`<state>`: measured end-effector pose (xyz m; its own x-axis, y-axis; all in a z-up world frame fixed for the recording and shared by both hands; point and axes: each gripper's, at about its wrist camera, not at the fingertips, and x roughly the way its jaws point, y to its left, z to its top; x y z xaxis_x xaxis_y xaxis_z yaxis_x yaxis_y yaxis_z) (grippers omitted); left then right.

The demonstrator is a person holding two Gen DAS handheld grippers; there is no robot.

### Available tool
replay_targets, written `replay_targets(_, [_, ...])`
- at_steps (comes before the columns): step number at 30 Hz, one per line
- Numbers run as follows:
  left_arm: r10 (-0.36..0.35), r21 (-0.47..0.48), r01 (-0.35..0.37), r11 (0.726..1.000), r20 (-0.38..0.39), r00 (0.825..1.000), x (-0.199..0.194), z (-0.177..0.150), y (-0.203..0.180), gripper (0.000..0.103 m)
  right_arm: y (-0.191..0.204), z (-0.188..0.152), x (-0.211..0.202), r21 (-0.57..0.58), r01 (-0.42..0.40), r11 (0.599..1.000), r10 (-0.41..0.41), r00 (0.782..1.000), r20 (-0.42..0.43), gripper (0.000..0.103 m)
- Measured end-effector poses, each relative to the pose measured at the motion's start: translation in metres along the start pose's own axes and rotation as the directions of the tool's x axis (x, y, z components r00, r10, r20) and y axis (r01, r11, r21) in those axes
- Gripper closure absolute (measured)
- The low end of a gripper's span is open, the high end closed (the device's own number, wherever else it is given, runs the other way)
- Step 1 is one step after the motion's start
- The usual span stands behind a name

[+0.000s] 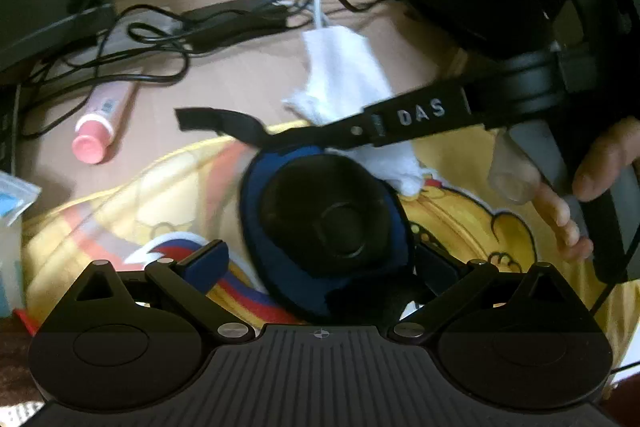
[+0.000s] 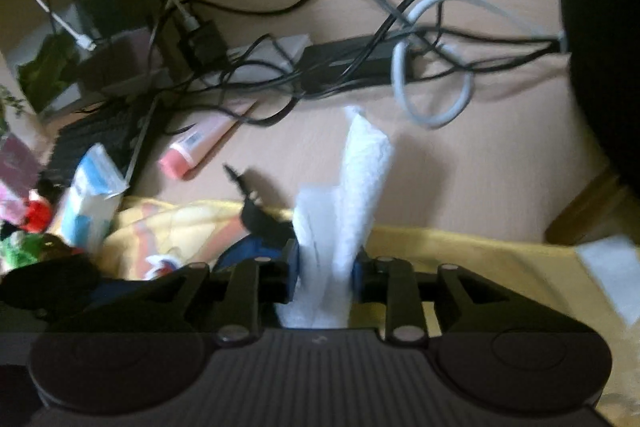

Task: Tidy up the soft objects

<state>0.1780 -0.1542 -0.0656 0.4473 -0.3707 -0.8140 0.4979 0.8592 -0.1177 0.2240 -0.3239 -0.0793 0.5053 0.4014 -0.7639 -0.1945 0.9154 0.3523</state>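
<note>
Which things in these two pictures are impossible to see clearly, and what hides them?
- Left wrist view: the left gripper grip on the blue and black eye mask; the mask covers the right finger.
- Left wrist view: the white cloth middle, crossed by the right gripper.
- Right wrist view: the yellow printed cloth design, blurred and behind the gripper.

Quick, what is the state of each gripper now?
Left gripper: jaws wide apart around the blue eye mask, not clamping it.
Right gripper: shut on the white cloth.
</note>
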Motion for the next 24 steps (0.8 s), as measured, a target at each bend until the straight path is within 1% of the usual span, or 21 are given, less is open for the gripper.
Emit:
replay_targets(1, [-0.009,0.008,0.009,1.000,0.005,1.000,0.001,0.000,-0.002,0.002,0.000,-0.001,0.000,-0.001,-0.011,1.000,0.011,1.000,-0.001,0.079])
replay_targets(2, [-0.018,0.017,0.018,1.000,0.011,1.000,0.001,0.000,-0.004,0.002,0.000,-0.002,-0.001,-0.005,-0.015,1.000,0.015,1.000,-0.001,0.091])
replay_targets(3, [-0.031,0.026,0.030,0.999,0.020,0.999,0.000,0.000,-0.006,0.002,0.000,-0.002,-0.004,0.004,-0.032,0.999,0.032,0.999,-0.004,0.094])
replay_targets(5, [-0.068,0.048,0.066,0.997,0.047,0.997,-0.006,0.003,-0.011,0.002,-0.002,-0.002,-0.010,0.039,-0.083,0.996,0.083,0.996,-0.011,0.095])
replay_targets(7, [-0.120,0.071,0.115,0.991,0.074,0.990,-0.018,0.007,-0.017,0.002,-0.001,-0.004,-0.024,0.060,-0.130,0.990,0.130,0.991,-0.007,0.095])
replay_targets(9, [-0.188,0.102,0.179,0.979,0.091,0.978,-0.032,0.009,-0.027,0.002,0.003,-0.009,-0.042,0.060,-0.174,0.983,0.175,0.985,0.000,0.095])
replay_targets(10, [-0.211,0.125,0.199,0.972,0.092,0.973,-0.039,0.008,-0.033,0.002,0.005,-0.013,-0.051,0.051,-0.184,0.982,0.184,0.983,0.002,0.095])
replay_targets(11, [-0.218,0.148,0.204,0.968,0.088,0.972,-0.045,0.005,-0.039,0.002,0.007,-0.017,-0.060,0.037,-0.187,0.982,0.187,0.982,0.001,0.095])
replay_targets(13, [-0.199,0.182,0.182,0.966,0.077,0.977,-0.053,-0.003,-0.047,0.002,0.005,-0.028,-0.069,0.024,-0.166,0.986,0.166,0.986,-0.020,0.094])
replay_targets(14, [-0.169,0.193,0.151,0.969,0.077,0.983,-0.058,-0.008,-0.048,0.002,0.002,-0.034,-0.071,0.022,-0.146,0.989,0.147,0.989,-0.036,0.093])
replay_targets(15, [-0.128,0.198,0.109,0.974,0.086,0.988,-0.066,-0.013,-0.046,0.002,-0.001,-0.039,-0.072,0.017,-0.117,0.993,0.118,0.992,-0.049,0.092])
replay_targets(16, [-0.070,0.193,0.048,0.980,0.111,0.991,-0.077,-0.015,-0.041,0.002,-0.003,-0.045,-0.072,0.007,-0.079,0.997,0.079,0.995,-0.060,0.090])
replay_targets(17, [0.000,0.176,-0.026,0.984,0.149,0.989,-0.090,-0.018,-0.034,0.001,-0.004,-0.049,-0.074,-0.001,-0.053,0.999,0.053,0.997,-0.063,0.090])
replay_targets(18, [0.089,0.139,-0.119,0.983,0.206,0.975,-0.106,-0.020,-0.025,0.001,-0.006,-0.053,-0.076,-0.007,-0.036,0.999,0.036,0.997,-0.061,0.090])
replay_targets(19, [0.177,0.098,-0.208,0.973,0.258,0.950,-0.122,-0.023,-0.016,0.001,-0.007,-0.056,-0.079,-0.013,-0.019,1.000,0.018,0.998,-0.059,0.089])
replay_targets(20, [0.273,0.050,-0.302,0.952,0.307,0.912,-0.137,-0.026,-0.006,0.000,-0.008,-0.058,-0.082,-0.015,-0.013,1.000,0.012,0.998,-0.055,0.088])
replay_targets(21, [0.375,0.003,-0.401,0.916,0.347,0.860,-0.148,-0.030,0.003,0.000,-0.009,-0.060,-0.083,-0.013,-0.014,1.000,0.013,0.999,-0.052,0.087])
replay_targets(22, [0.469,-0.037,-0.492,0.870,0.373,0.801,-0.156,-0.036,0.012,0.000,-0.010,-0.061,-0.085,-0.009,-0.015,1.000,0.015,0.999,-0.050,0.087])
replay_targets(23, [0.524,-0.068,-0.541,0.838,0.376,0.765,-0.158,-0.040,0.020,0.000,-0.011,-0.062,-0.086,-0.006,-0.017,1.000,0.017,0.999,-0.048,0.087])
replay_targets(24, [0.527,-0.082,-0.535,0.841,0.348,0.775,-0.152,-0.043,0.029,0.000,-0.011,-0.063,-0.085,-0.007,-0.014,1.000,0.014,0.999,-0.048,0.087])
